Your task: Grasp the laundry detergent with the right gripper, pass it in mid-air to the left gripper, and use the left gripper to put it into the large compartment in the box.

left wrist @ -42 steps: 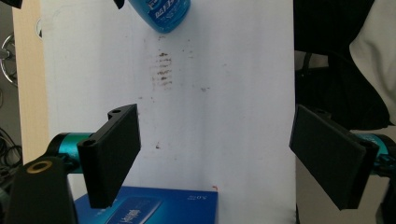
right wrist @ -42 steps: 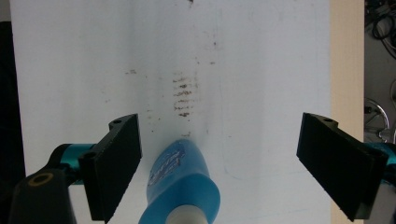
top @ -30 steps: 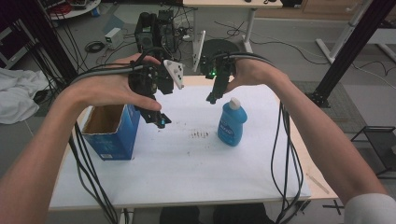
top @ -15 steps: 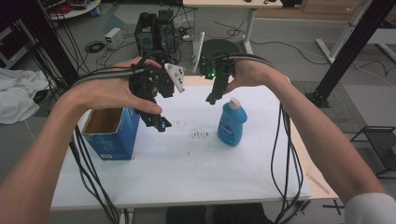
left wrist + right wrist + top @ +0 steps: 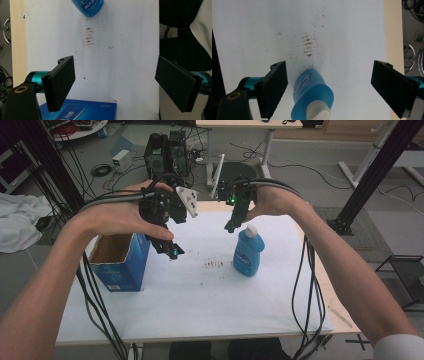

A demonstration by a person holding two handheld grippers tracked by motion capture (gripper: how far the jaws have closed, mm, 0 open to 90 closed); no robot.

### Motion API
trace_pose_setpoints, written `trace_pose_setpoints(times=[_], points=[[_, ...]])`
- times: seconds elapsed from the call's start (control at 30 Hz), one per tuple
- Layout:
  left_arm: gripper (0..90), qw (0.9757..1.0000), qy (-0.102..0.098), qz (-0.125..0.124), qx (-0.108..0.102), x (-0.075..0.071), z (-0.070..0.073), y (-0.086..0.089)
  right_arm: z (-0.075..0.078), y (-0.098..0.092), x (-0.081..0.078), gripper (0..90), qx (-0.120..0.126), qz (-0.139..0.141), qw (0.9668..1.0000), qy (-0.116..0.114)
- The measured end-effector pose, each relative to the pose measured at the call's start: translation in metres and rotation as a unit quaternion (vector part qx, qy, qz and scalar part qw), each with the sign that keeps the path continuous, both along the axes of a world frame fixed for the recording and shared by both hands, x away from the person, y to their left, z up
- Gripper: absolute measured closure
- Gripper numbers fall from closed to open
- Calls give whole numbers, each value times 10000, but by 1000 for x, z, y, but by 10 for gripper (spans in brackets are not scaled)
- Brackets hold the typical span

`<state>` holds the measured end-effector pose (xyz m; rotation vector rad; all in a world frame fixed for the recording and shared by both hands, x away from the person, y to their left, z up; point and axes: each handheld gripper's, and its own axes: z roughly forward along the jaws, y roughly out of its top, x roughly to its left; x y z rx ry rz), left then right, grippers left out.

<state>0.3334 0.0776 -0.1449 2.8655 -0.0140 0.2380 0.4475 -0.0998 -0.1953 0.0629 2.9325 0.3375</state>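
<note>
Overhead, two claws, left claw (image 5: 172, 252) and right claw (image 5: 231, 227), both spread, one blue bottle (image 5: 248, 254), one blue box (image 5: 120, 262).

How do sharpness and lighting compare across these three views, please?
High view: dim, soft, forearms stretched at the bottom corners, green light glowing on the right gripper. Left gripper view: evenly lit, white table sheet bright, stains crisp. Right gripper view: blue bottle slightly soft up close, faint shadow beside it.

In the left gripper view the blue bottle (image 5: 87, 7) is cut off at the top edge (cap unseen); the blue box (image 5: 82, 110) is cropped below.
</note>
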Motion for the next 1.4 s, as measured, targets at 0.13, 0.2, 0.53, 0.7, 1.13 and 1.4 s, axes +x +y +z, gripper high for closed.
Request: trace_pose_setpoints(times=[0.13, 0.2, 0.53, 0.7, 1.13, 1.4], points=[[166, 10000, 17, -34, 7, 0, -2, -1, 0, -10, -3, 131, 234, -382, 9990, 96], [166, 10000, 20, -23, 20, -1, -3, -1, 0, -15, -5, 131, 284, -515, 9982, 114], [166, 10000, 43, -5, 7, -4, -8, 3, -9, -34, -19, 132, 505, -1206, 9914, 47], [166, 10000, 49, -31, -28, -4, -9, 4, -15, -43, -22, 132, 469, -1548, 9868, 17], [166, 9999, 72, -77, -69, -6, -15, 3, -41, -70, -27, 131, 760, -2371, 9682, 239], [166, 9999, 67, -102, -53, -5, -17, 1, -61, -82, -30, 131, 1033, -2592, 9599, 250]])
